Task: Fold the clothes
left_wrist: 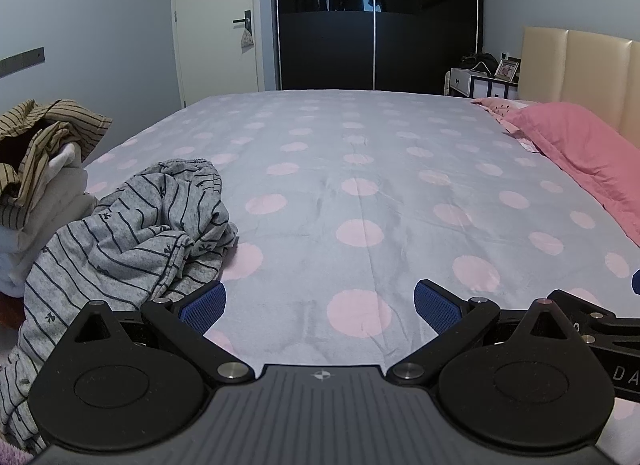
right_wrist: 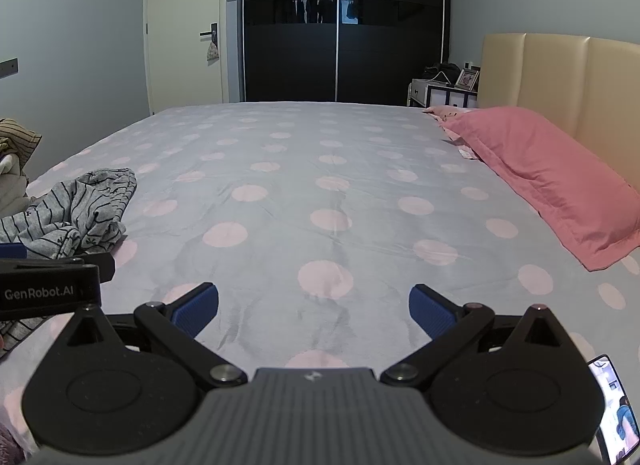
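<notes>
A crumpled grey garment with dark stripes (left_wrist: 132,233) lies at the left edge of the bed (left_wrist: 360,169); it also shows in the right wrist view (right_wrist: 76,213). My left gripper (left_wrist: 320,305) is open and empty, low over the sheet, just right of the garment. My right gripper (right_wrist: 314,307) is open and empty over the polka-dot sheet (right_wrist: 320,185), to the right of the left gripper's body (right_wrist: 48,285).
A pile of other clothes, tan striped and white (left_wrist: 44,153), sits beyond the bed's left edge. A pink pillow (right_wrist: 540,173) lies against the beige headboard (right_wrist: 560,77) at right. A dark wardrobe (left_wrist: 376,17), a door and a nightstand (left_wrist: 476,83) stand behind. A phone (right_wrist: 612,413) lies bottom right.
</notes>
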A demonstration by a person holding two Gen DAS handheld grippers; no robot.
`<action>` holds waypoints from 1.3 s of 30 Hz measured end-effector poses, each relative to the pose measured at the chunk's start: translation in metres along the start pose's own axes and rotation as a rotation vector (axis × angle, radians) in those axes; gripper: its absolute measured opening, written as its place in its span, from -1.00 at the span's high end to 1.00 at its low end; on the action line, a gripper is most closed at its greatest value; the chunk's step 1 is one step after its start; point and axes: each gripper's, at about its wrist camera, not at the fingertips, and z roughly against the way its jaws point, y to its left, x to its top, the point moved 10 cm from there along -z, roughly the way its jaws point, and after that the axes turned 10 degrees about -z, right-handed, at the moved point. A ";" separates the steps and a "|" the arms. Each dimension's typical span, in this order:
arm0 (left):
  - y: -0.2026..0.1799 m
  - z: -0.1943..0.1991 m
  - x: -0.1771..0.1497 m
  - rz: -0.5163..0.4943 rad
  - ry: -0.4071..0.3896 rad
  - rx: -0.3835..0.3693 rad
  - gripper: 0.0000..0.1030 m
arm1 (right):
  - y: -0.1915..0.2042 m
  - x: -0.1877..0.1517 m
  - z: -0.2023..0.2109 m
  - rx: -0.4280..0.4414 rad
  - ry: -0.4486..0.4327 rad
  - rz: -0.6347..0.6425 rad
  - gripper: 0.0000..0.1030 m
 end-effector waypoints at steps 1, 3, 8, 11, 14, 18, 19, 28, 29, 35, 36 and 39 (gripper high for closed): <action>0.000 0.000 0.000 0.002 0.000 -0.001 -1.00 | 0.000 0.000 0.000 0.000 -0.001 0.000 -0.99; 0.000 0.000 0.000 0.003 -0.002 -0.002 -1.00 | 0.000 0.000 0.000 0.000 -0.001 0.001 -0.99; -0.001 0.001 0.000 0.002 -0.002 -0.002 -1.00 | 0.000 0.000 -0.001 0.003 -0.001 0.002 -0.99; -0.002 0.002 0.000 0.003 -0.002 -0.001 -1.00 | -0.001 0.000 -0.001 0.002 -0.002 0.002 -0.99; -0.004 0.003 0.000 0.002 -0.001 -0.002 -1.00 | -0.001 0.000 -0.001 0.000 -0.002 0.005 -0.99; -0.005 0.003 0.001 0.002 -0.004 -0.002 -1.00 | -0.002 -0.001 -0.001 0.001 -0.002 0.007 -0.99; -0.005 0.003 0.000 0.002 -0.003 -0.004 -1.00 | -0.002 -0.001 -0.001 0.001 -0.002 0.007 -0.99; -0.007 0.004 -0.001 -0.001 0.007 -0.004 -1.00 | -0.003 -0.002 -0.001 0.001 0.004 0.010 -0.99; -0.007 0.005 -0.001 -0.003 0.008 -0.003 -1.00 | -0.003 -0.002 -0.001 0.001 0.004 0.010 -0.99; -0.009 0.006 -0.001 -0.006 0.013 -0.003 -1.00 | -0.004 -0.003 -0.001 0.001 0.007 0.015 -0.99; -0.009 0.005 -0.001 -0.006 0.014 -0.003 -1.00 | -0.004 -0.003 -0.001 0.001 0.007 0.016 -0.99; -0.009 0.006 -0.001 -0.009 0.016 -0.003 -1.00 | -0.005 -0.003 -0.001 0.002 0.009 0.016 -0.99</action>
